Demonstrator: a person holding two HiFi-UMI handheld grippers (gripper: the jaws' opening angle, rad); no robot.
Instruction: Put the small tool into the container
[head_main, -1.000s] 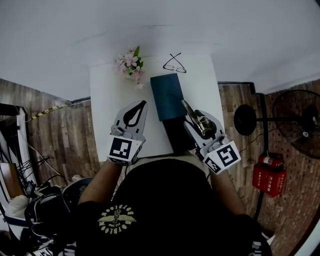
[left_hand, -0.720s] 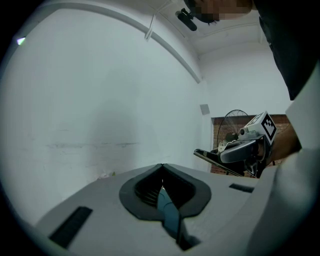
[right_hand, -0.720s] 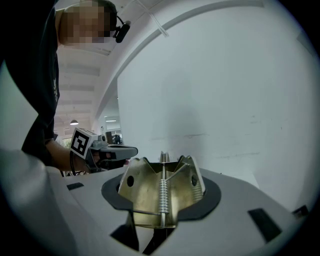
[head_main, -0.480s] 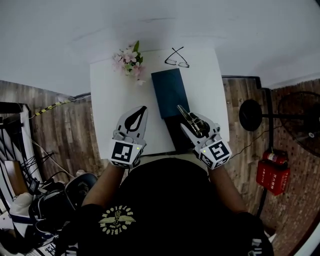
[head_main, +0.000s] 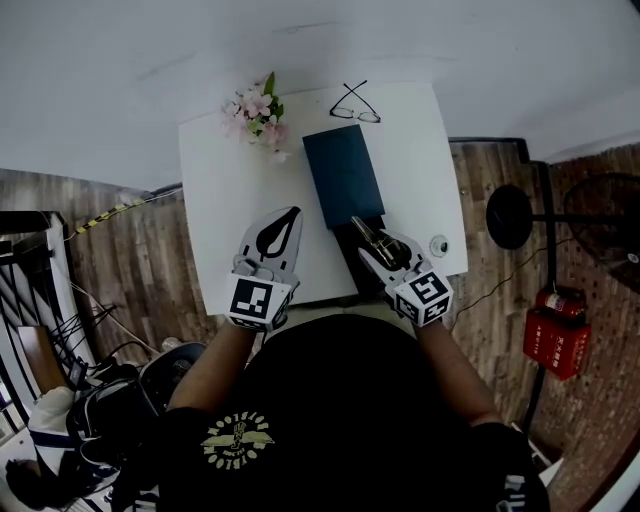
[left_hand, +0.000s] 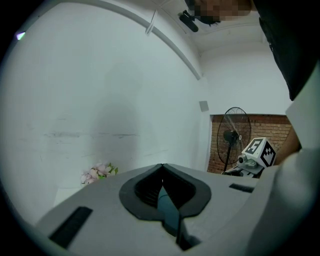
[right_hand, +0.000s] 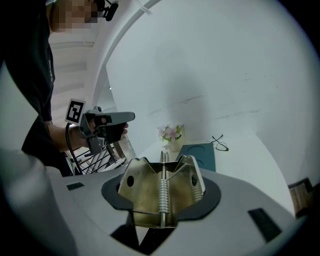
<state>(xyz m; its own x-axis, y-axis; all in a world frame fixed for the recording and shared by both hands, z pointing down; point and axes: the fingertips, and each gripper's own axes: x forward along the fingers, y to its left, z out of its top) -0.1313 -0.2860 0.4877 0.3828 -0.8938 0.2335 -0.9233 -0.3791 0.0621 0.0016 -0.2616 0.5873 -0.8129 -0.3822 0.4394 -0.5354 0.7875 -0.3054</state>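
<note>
right gripper view is showing the right gripper (right_hand: 162, 162) clamping a brass-coloured small tool (right_hand: 145, 192) with a coiled central spring; left gripper (left_hand: 161, 166) jaws are touching.

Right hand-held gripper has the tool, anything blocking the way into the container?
Nothing visible. The brass spring-loaded metal tool in the right hand-held gripper hangs at the near end of the dark teal rectangular container; the black-framed glasses and pink flowers lie beyond it.
</note>
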